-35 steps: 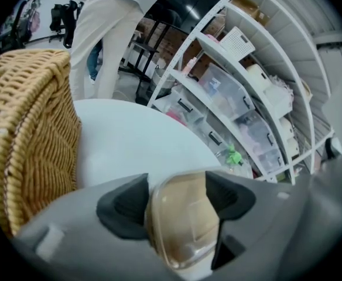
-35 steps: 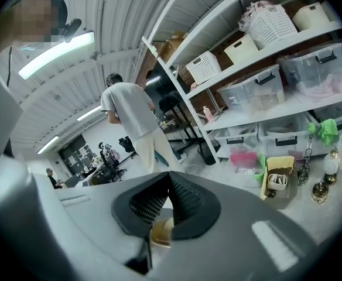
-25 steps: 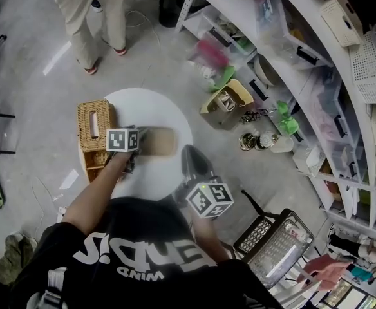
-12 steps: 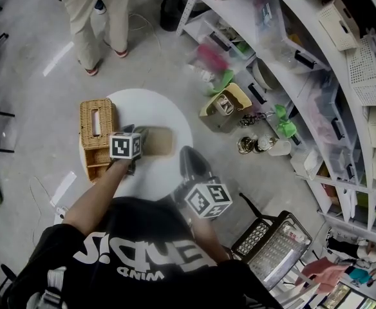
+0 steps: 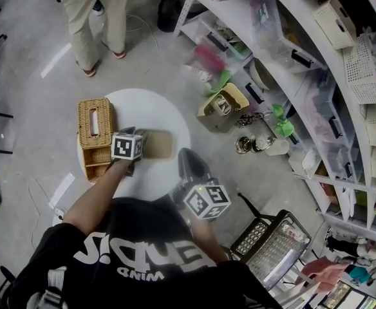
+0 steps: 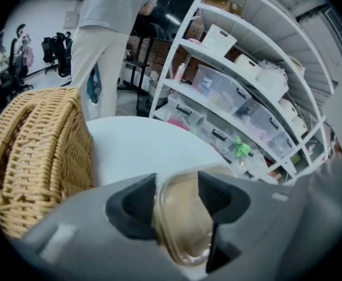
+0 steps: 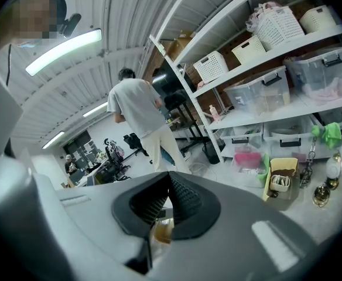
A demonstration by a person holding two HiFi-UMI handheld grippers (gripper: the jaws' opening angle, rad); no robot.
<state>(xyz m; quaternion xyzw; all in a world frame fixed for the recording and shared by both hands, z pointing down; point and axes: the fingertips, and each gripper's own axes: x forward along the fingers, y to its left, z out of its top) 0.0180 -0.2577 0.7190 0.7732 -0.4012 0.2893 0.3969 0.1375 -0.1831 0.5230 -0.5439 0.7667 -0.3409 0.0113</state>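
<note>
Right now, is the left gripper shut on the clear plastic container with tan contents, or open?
Shut on it. On the left gripper, dark pads press both sides of the clear plastic container, with no gap.

The left gripper, clamped on the tan container, is now slightly nearer the wearer, so the wicker basket and the white table sit lower in its view, while the right gripper view shows the standing person shifted slightly rightward.
</note>
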